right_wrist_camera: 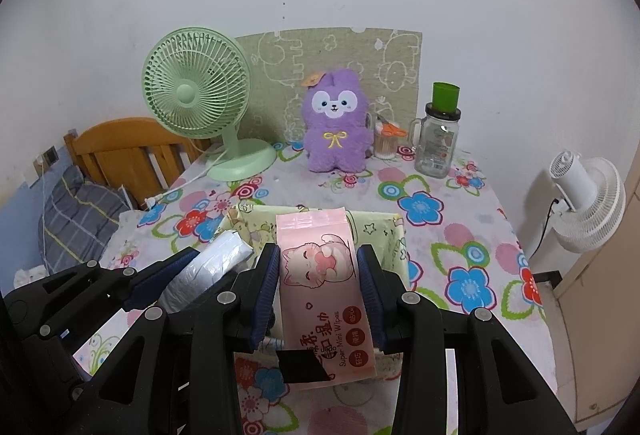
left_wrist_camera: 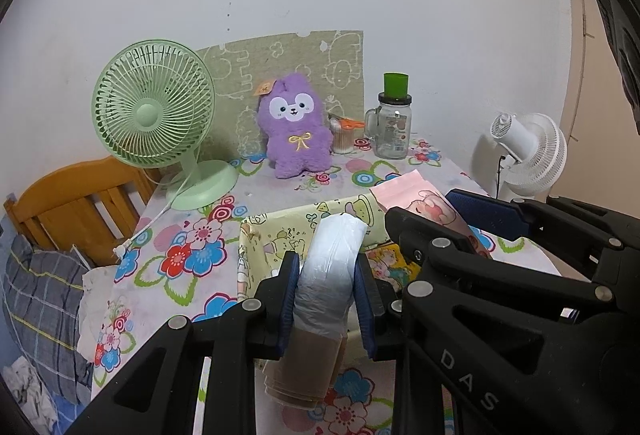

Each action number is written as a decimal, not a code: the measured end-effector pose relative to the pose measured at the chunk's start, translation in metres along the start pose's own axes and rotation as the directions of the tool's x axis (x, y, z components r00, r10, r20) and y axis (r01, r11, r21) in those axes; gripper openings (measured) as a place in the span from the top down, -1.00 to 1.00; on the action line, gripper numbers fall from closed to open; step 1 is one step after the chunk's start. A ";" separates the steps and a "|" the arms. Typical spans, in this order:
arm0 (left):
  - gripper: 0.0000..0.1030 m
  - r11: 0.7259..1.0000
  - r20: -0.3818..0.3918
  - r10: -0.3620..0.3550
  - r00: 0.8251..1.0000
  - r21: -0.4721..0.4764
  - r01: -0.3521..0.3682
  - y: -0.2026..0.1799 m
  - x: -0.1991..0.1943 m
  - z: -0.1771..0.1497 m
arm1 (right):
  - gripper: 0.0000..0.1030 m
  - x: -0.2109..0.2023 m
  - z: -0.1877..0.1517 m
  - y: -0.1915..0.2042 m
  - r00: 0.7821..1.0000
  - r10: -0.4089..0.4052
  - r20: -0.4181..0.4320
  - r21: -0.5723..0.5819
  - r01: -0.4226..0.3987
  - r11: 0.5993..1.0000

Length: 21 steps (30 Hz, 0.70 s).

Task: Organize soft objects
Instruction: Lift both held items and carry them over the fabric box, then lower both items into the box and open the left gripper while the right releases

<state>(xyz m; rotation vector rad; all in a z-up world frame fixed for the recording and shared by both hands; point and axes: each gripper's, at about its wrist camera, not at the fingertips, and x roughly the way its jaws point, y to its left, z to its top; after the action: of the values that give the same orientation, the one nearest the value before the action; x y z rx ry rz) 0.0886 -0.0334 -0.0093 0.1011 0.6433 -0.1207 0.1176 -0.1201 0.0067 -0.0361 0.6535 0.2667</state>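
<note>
The left tongs (left_wrist_camera: 326, 299) pinch a roll of plastic bags (left_wrist_camera: 334, 267) at lower centre, and the right tongs (right_wrist_camera: 318, 295) pinch a pink pack of wet wipes (right_wrist_camera: 320, 275) — both held above the yellow fabric box (right_wrist_camera: 384, 235) on the counter (right_wrist_camera: 460, 235). The step seems to be placing; next, each should be lowered inside and released.

This is a bedroom in someone's home. A wooden bed headboard (right_wrist_camera: 120, 151) stands right beside the desk (right_wrist_camera: 460, 235), with a grey plaid pillow (right_wrist_camera: 76, 211) against it. The desk wears a flowered cloth and carries homely things: a green desk fan (right_wrist_camera: 200, 99), a purple plush toy (right_wrist_camera: 335, 123), a glass mug jar (right_wrist_camera: 438, 139). A white fan (right_wrist_camera: 588, 203) stands by the plain wall.
</note>
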 end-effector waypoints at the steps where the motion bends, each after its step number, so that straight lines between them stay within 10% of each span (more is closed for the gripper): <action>1: 0.48 1.000 -0.001 0.000 1.000 -0.001 0.000 0.001 0.002 0.001 | 0.17 0.003 0.001 0.000 1.000 0.000 -0.002 0.001 0.000 1.000; 21: 0.43 0.999 -0.070 -0.024 0.997 -0.043 0.021 0.028 0.066 0.010 | 0.17 0.064 0.014 0.003 0.998 0.014 -0.062 -0.032 -0.015 0.999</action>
<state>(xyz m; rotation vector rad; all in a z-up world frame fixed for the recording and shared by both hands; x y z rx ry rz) 0.1505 -0.0127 -0.0399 0.0580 0.7175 -0.1256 0.1736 -0.1001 -0.0206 -0.0706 0.7112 0.2910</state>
